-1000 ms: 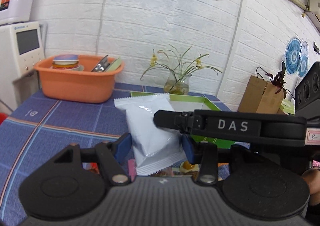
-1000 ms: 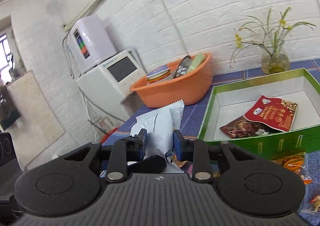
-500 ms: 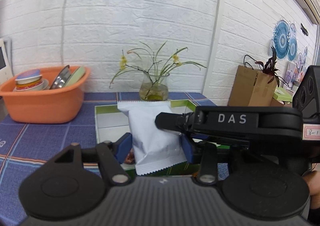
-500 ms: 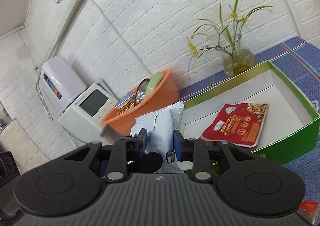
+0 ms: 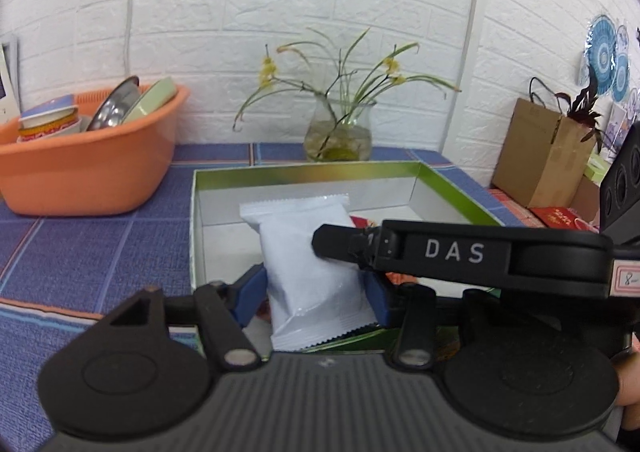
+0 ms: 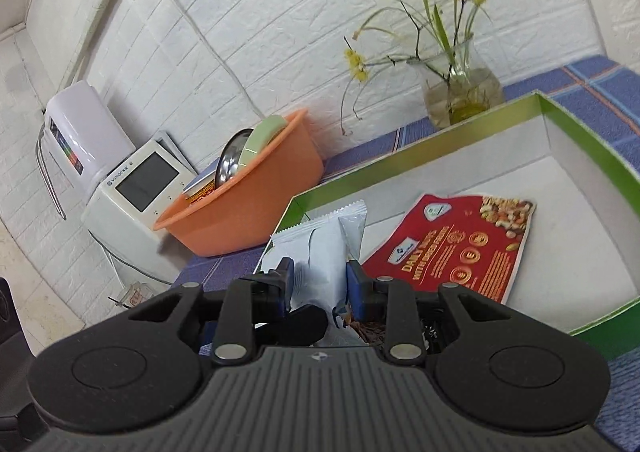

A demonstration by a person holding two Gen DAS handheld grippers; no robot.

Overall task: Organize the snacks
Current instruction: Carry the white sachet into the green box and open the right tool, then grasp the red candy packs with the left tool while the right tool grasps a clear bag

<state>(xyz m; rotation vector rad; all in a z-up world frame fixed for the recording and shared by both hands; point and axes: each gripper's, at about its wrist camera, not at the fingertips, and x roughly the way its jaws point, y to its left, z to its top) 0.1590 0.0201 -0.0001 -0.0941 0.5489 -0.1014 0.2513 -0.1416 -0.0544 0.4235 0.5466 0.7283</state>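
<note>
Both views give you bright, even, diffuse indoor light with only soft shadows. Fisheye distortion bows the brick wall (image 5: pixel 280 12) and darkens the corners. The green box (image 6: pixel 448 140) rim smears with slight motion blur, and its foil edge glares. The white packet (image 5: pixel 308 252) carries faint sheen.

Home kitchen / dining corner. Evidence: white brick-pattern wall (image 5: pixel 280 4), table under a blue checked cloth (image 5: pixel 100 244), orange wash basin (image 5: pixel 84 168) holding a steel plate and bowls, countertop water dispenser with a screen (image 6: pixel 136 188) at the table's end. Glass vase with yellow flowers (image 5: pixel 340 132) against the wall, cardboard box with a dark plant (image 5: pixel 548 156), blue paper fans stuck on the side wall (image 5: pixel 604 48). Domestic clutter.
</note>
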